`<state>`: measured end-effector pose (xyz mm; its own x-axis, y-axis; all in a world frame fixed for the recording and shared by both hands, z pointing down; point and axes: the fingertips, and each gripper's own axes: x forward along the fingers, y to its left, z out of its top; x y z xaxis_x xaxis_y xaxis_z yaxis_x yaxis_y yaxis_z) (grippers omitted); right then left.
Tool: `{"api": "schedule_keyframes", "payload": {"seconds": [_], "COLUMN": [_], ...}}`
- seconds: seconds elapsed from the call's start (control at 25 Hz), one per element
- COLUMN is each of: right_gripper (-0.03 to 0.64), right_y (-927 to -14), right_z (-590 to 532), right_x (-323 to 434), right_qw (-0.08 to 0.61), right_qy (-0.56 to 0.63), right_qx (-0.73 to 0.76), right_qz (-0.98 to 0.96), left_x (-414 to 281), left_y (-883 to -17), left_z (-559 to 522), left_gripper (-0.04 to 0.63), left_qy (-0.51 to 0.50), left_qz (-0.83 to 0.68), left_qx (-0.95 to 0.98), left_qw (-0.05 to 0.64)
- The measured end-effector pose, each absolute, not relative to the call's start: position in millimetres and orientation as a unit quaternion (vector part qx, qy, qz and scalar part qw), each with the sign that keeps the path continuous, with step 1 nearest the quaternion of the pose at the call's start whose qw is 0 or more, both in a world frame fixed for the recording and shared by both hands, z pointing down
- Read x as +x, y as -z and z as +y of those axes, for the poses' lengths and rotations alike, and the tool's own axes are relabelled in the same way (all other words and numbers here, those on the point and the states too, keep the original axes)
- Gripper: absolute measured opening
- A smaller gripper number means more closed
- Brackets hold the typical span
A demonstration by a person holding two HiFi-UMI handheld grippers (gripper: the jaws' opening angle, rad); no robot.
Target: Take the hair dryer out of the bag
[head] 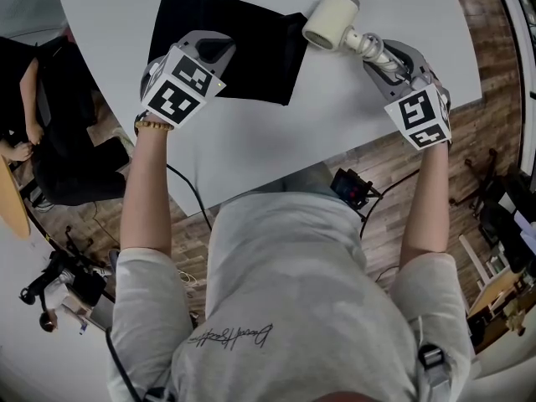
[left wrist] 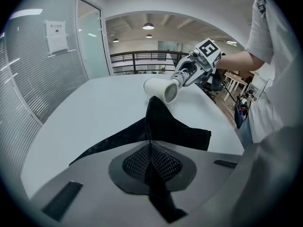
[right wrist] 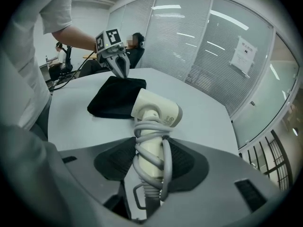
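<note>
A cream hair dryer [head: 333, 21] with its cord wound round the handle is out of the black cloth bag [head: 251, 44] and hangs just above the white table. My right gripper [head: 381, 57] is shut on its wrapped handle [right wrist: 150, 150]. The bag [right wrist: 116, 97] lies flat on the table, its right edge close to the dryer's head [left wrist: 162, 88]. My left gripper [head: 219, 55] is shut on a fold of the bag [left wrist: 156, 126], which rises to a peak between the jaws.
The white table [head: 360, 115] ends in a curved near edge, with wooden floor beyond. A seated person [head: 38, 132] is at the left, past the table. Glass partitions [right wrist: 199, 46] stand behind the table.
</note>
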<state>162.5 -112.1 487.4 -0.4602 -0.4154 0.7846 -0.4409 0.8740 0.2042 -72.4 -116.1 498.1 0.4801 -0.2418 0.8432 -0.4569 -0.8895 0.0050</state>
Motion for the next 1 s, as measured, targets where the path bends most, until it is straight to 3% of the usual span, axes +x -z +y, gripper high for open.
{"api": "schedule_keyframes", "payload": {"seconds": [1.0], "right_gripper": [0.219], "right_y": [-512], "right_z": [-157], "right_x": [155], "right_qw": [0.451], "right_qy": [-0.051], "right_qx": [0.368], "right_qz": [-0.811], "left_x": [-63], "left_y": [-497], "left_z": [-113], "left_gripper": [0.018], "left_qy": [-0.421], "left_qz": [-0.259], "left_qx": [0.862], "left_qw": [0.113]}}
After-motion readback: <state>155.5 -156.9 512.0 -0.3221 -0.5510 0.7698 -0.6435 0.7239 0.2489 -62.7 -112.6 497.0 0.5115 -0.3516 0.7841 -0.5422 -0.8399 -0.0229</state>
